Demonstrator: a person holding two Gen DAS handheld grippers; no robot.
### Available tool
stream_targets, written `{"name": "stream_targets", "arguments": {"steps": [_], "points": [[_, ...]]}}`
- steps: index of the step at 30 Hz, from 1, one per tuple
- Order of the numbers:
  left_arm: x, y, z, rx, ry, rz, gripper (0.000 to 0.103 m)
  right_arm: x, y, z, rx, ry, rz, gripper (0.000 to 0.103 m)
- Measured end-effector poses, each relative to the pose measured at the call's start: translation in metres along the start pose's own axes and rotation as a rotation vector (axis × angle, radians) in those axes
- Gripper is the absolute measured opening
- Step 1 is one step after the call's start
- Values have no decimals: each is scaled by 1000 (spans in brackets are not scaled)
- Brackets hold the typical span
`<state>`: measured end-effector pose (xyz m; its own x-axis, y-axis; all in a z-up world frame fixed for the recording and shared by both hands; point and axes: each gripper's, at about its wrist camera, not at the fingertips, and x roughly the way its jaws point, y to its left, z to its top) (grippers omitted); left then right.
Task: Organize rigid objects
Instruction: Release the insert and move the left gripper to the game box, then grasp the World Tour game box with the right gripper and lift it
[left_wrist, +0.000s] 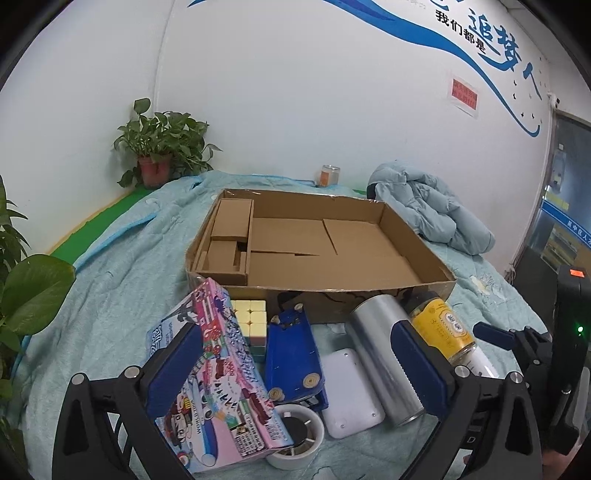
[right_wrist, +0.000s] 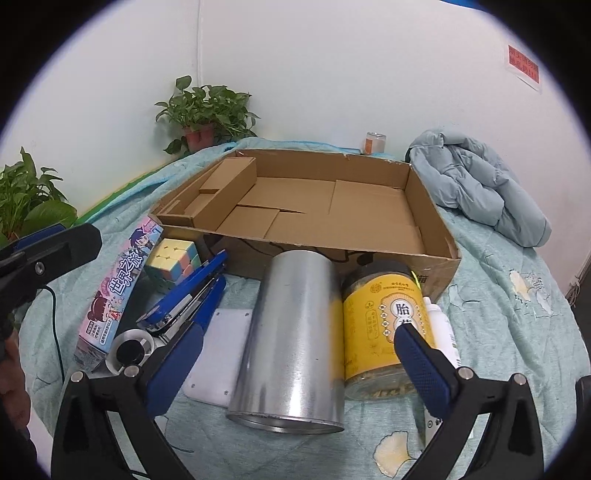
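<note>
Both the left gripper (left_wrist: 295, 373) and right gripper (right_wrist: 299, 365) gaped wide, holding nothing, above clutter beside the cardboard box's (left_wrist: 417, 291) front wall.

Both wrist views look down close over shared clutter toward the cardboard box (left_wrist: 321, 243).

Ahead of me a white wall (left_wrist: 295, 92) carries a blue painted swoosh (left_wrist: 424, 33) and a small red notice (left_wrist: 464, 95) — potted plants (left_wrist: 162, 147) crowd the left corner, a pale blue quilt (left_wrist: 129, 266) covers the bed, and a puffy jacket (left_wrist: 432, 206) lies crumpled at right.
</note>
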<state>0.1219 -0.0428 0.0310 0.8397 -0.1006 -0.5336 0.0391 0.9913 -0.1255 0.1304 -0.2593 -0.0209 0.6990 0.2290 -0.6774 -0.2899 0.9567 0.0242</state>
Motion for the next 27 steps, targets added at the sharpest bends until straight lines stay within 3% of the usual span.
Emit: {"name": "stream_targets", "arguments": {"steps": [4, 8, 11, 16, 22, 27], "points": [[3, 16, -5, -34, 42, -11, 102, -1, 1, -1, -6, 4, 57, 103], [6, 39, -13, -69, 84, -19, 102, -10, 13, -2, -47, -8, 223, 103], [12, 66, -21, -161, 137, -44, 102, -9, 24, 4, -41, 33, 365, 103], [26, 116, -40, -307, 211, -87, 102, 9, 52, 19, -68, 143, 469, 103], [54, 158, -56, -393, 321, -111, 102, 24, 97, 34, -173, 187, 518, 103], [74, 176, -60, -434, 394, -98, 102, 44, 122, 39, -220, 243, 445, 98]]}}
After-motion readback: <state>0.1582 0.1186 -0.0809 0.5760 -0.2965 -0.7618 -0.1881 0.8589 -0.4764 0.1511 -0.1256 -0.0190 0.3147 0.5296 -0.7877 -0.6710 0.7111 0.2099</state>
